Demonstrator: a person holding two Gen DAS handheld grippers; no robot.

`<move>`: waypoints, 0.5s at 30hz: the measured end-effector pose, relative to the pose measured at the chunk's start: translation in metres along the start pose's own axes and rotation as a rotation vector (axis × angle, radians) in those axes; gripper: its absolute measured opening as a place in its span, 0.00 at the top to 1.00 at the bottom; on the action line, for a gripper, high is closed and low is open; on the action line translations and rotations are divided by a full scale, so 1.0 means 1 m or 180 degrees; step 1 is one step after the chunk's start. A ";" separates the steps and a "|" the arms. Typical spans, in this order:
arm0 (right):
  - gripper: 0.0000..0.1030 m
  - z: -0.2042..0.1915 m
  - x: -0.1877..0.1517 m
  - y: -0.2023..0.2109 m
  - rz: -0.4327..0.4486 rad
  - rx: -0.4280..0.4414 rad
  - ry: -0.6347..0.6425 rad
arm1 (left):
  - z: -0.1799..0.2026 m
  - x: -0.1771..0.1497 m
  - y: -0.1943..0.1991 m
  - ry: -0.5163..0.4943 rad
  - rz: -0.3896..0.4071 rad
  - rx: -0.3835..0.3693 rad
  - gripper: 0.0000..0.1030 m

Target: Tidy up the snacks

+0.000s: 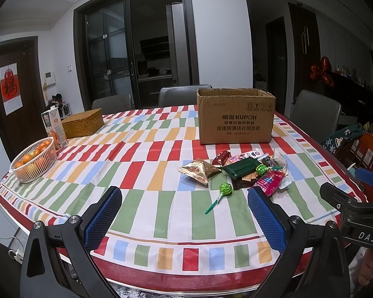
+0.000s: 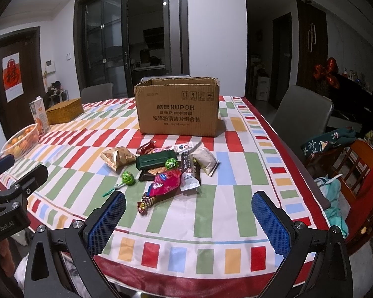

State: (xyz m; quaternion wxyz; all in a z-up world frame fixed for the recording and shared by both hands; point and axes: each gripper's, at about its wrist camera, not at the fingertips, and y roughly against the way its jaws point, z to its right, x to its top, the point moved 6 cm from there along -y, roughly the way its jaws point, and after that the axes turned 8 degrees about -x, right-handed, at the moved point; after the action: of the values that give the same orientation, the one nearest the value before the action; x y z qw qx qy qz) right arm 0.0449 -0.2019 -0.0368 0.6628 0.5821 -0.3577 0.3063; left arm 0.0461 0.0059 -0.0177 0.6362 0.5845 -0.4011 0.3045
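Observation:
A pile of snacks lies on the checked tablecloth: a gold triangular bag point(image 1: 199, 170) point(image 2: 117, 158), a dark green pack point(image 1: 241, 168) point(image 2: 157, 160), a pink packet point(image 1: 271, 181) point(image 2: 165, 180), a green lollipop point(image 1: 223, 191) point(image 2: 126, 179), a white pack point(image 2: 205, 159). An open cardboard box point(image 1: 235, 116) point(image 2: 177, 108) stands behind the pile. My left gripper point(image 1: 184, 200) is open and empty, near the table's front edge, short of the lollipop. My right gripper point(image 2: 189, 206) is open and empty, just short of the pile.
A white basket of oranges point(image 1: 33, 160) point(image 2: 21, 144), a juice carton point(image 1: 54, 128) and a woven box point(image 1: 83, 122) stand at the left. Grey chairs point(image 2: 303, 109) stand around the table. A wooden chair with clothes point(image 2: 345, 159) stands at the right.

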 end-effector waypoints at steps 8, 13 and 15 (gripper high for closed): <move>0.01 -0.007 -0.004 -0.008 -0.0097 0.0068 0.0093 | -0.003 -0.006 -0.011 -0.0028 -0.0103 -0.0102 0.00; 0.04 -0.018 -0.008 -0.020 -0.0212 0.0168 0.0216 | -0.004 -0.012 -0.027 -0.0130 -0.0199 -0.0195 0.10; 0.09 -0.023 -0.010 -0.026 -0.0274 0.0221 0.0263 | -0.003 -0.014 -0.035 -0.0205 -0.0219 -0.0235 0.13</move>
State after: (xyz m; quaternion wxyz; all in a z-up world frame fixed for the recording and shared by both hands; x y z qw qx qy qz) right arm 0.0638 -0.1824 -0.0613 0.6691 0.6064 -0.2938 0.3135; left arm 0.0694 0.0055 -0.0476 0.6542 0.5835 -0.4121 0.2484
